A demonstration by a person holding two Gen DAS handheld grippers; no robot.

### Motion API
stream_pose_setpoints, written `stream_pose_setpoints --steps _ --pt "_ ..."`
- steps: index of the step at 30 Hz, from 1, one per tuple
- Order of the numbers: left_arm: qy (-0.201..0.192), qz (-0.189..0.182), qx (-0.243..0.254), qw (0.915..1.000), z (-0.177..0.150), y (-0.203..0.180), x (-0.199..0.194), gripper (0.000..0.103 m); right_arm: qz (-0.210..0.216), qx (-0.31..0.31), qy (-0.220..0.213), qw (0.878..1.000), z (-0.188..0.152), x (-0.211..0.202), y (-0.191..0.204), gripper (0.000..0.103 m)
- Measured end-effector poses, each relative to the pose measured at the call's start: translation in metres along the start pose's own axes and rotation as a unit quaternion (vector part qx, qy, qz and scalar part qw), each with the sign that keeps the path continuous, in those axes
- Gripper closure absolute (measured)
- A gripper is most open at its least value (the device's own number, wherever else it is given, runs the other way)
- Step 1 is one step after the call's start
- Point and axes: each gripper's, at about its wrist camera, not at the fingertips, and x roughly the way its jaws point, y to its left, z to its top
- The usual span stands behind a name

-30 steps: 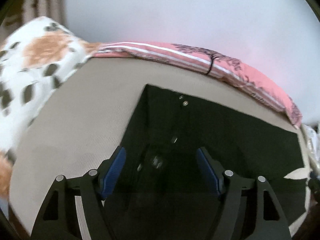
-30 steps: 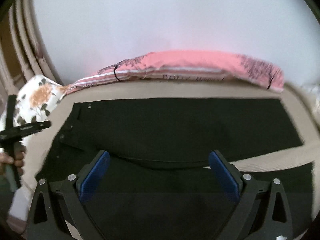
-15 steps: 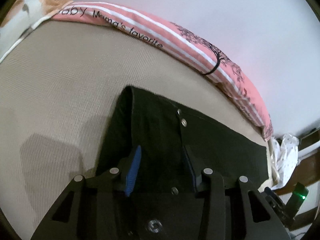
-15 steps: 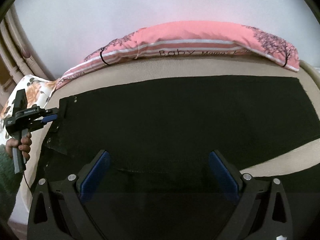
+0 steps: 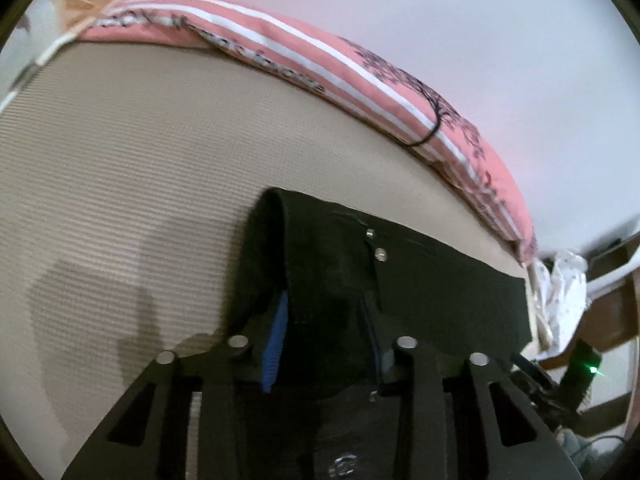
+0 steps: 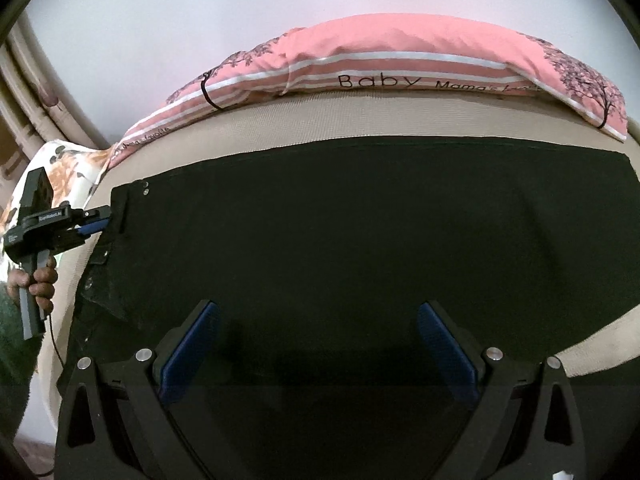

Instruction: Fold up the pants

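Black pants lie spread flat on a beige mattress, waistband to the left. My left gripper is at the waistband's edge, also seen as the left gripper in the right wrist view. Its jaws are closing with a raised fold of the pants between them, and the blue pads press on the cloth. My right gripper hovers low over the middle of the pants, wide open, nothing between its fingers.
A pink striped pillow lies along the mattress's far edge against a white wall. A floral pillow sits at the left end. A person's hand holds the left gripper's handle. White cloth and wooden furniture stand beyond the right end.
My left gripper came down onto the waistband and its jaws narrowed around the cloth, which now bunches up between them. The right gripper sank closer to the pants, still wide open.
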Motion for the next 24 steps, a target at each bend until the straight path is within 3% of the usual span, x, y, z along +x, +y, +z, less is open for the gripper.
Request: stream_pose_setpoints --steps 4,10,16,21,24 --pt "0.002 -0.029 -0.001 0.9996 0.006 -0.007 0.002 0.072 0.003 -0.009 0.002 1.000 0.005 0.005 0.005 0.004" --pt "0.016 -0.038 0.004 0.9991 0.016 -0.005 0.013 0.072 0.005 -0.019 0.000 1.000 0.011 0.011 0.009 0.004" --pt "0.026 -0.068 0.006 0.9973 0.044 -0.003 0.027 0.072 0.010 -0.019 0.006 1.000 0.011 0.021 0.012 0.004" --pt "0.051 -0.049 0.033 0.9970 0.051 -0.012 0.049 0.072 0.017 -0.035 0.010 0.999 0.019 0.029 0.009 0.004" --pt "0.042 -0.067 0.013 0.9968 0.050 -0.006 0.049 0.072 0.028 -0.045 0.014 0.999 0.033 0.034 0.005 0.004"
